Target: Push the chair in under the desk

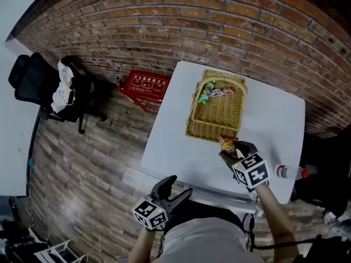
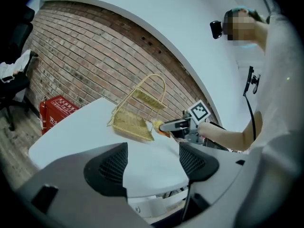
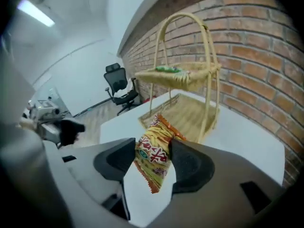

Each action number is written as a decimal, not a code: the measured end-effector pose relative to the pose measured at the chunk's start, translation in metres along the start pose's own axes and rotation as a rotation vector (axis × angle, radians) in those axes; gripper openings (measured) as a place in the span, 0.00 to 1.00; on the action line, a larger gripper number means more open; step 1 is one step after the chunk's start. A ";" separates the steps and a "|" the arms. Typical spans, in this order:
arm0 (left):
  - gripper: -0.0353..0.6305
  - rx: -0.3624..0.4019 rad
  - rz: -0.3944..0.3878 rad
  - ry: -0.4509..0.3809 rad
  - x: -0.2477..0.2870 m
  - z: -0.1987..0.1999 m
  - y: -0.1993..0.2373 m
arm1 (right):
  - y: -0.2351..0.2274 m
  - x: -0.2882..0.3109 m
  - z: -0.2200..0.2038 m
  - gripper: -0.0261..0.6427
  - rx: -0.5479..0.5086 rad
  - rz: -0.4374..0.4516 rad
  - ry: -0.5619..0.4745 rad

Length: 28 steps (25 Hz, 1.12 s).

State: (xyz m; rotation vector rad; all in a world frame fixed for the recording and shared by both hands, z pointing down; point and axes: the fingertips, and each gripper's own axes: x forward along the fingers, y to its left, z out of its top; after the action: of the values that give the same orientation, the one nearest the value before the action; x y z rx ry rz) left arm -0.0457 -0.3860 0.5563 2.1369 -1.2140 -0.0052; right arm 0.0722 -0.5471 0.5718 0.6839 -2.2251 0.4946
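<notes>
right gripper point(image 3: 153, 152) clamps snack packet point(image 3: 153, 167) | left gripper point(image 2: 153, 155) jaws apart, empty | packet print unreadable

Chair point(image 1: 32, 81): black office type with a high back and a star base. It stands upright on the plank floor close to the brick wall point(image 1: 181, 26). A white cloth point(image 1: 63, 87) is draped over its seat. It is well apart from the desk and not tucked under it.
Desk point(image 1: 277, 127): white rectangular top with its far edge toward the same wall. It lies to the right of the chair in the head view.
</notes>
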 end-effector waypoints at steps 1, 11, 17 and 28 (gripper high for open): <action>0.58 -0.005 0.004 -0.013 -0.002 0.003 -0.001 | -0.011 0.010 0.019 0.41 -0.005 -0.074 -0.052; 0.58 -0.084 0.159 -0.086 -0.051 -0.004 0.019 | 0.033 0.070 -0.001 0.57 -0.641 -0.273 0.093; 0.58 -0.087 0.183 -0.106 -0.068 -0.009 0.024 | 0.024 0.104 -0.019 0.11 -1.013 -0.312 0.296; 0.58 -0.073 0.149 -0.083 -0.060 -0.009 0.019 | -0.065 0.067 -0.053 0.13 -0.673 -0.391 0.334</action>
State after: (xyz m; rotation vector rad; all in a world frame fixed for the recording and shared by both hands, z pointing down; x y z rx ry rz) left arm -0.0906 -0.3417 0.5554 1.9960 -1.3974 -0.0731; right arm 0.1014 -0.5907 0.6652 0.5902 -1.7213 -0.3124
